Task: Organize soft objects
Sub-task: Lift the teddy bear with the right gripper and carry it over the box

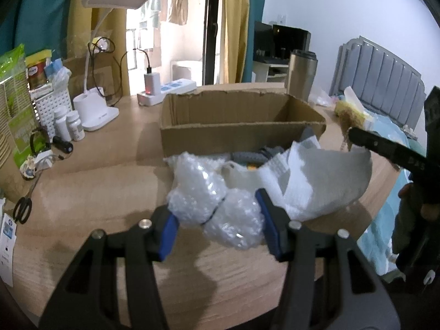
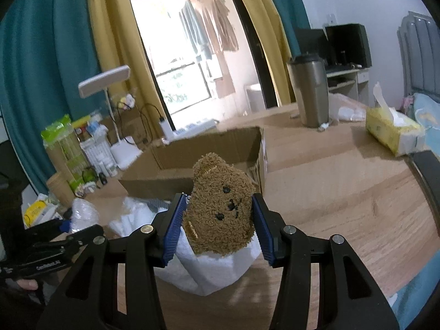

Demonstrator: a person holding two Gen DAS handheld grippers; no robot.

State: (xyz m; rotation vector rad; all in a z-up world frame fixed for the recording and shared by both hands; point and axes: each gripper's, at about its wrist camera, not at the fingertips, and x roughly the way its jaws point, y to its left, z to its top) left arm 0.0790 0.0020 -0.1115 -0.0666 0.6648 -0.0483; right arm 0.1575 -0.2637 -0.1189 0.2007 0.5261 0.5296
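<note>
The left gripper [image 1: 218, 224] pinches a bubble-wrap bundle [image 1: 217, 206] above the table [image 1: 96, 192], near its front edge. The right gripper [image 2: 217, 224] clamps a brown teddy bear [image 2: 220, 206] before the cardboard box [image 2: 209, 148], mid-table.

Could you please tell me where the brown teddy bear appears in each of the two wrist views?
Left wrist: teddy bear far right, mostly hidden behind the right gripper's finger.
Right wrist: teddy bear centre, between the right gripper's blue pads.
Shared landmark: cardboard box behind it.
</note>
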